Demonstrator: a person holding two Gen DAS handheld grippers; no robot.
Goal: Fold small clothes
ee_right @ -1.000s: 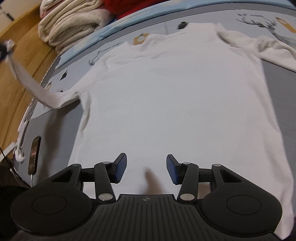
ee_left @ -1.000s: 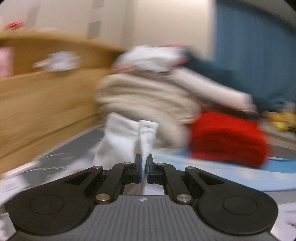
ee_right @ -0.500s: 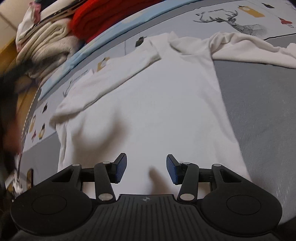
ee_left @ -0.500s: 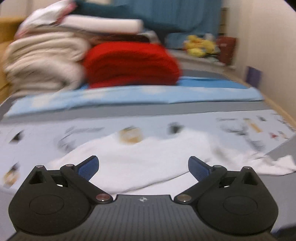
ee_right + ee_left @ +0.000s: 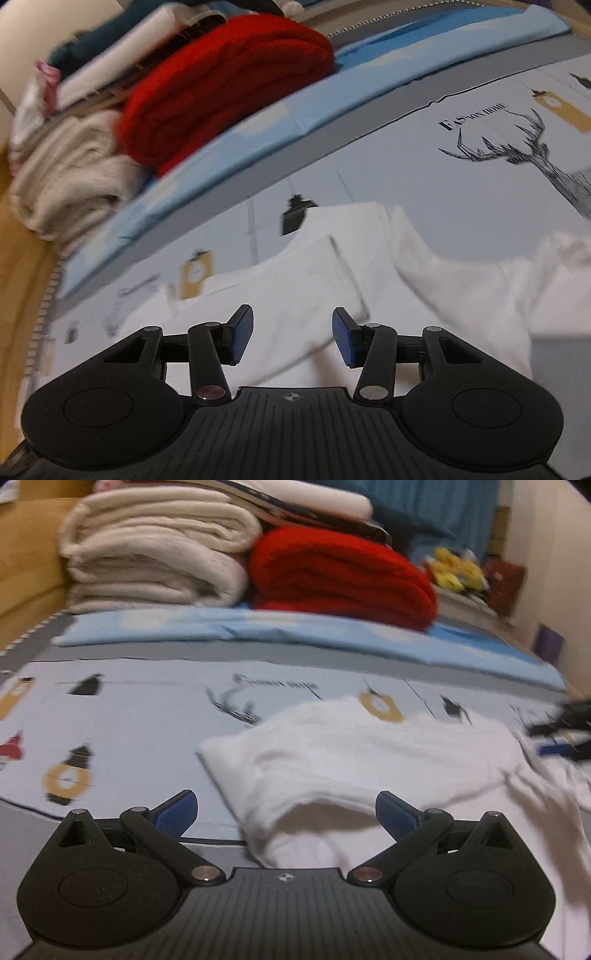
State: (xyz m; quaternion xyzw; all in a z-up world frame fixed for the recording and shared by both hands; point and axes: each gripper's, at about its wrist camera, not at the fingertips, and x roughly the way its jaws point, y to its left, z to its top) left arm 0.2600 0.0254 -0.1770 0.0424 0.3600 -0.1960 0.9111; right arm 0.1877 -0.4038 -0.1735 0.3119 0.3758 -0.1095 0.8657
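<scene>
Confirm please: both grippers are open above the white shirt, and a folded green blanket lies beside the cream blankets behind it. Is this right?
Not quite: the folded blanket beside the cream blankets is red, not green, as the left wrist view shows. The rest holds: the left gripper and right gripper are open above the white shirt.

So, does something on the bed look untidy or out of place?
Only the white shirt: one sleeve lies folded across its body, the rest is rumpled, not flat. The folded stacks behind look neat.
</scene>
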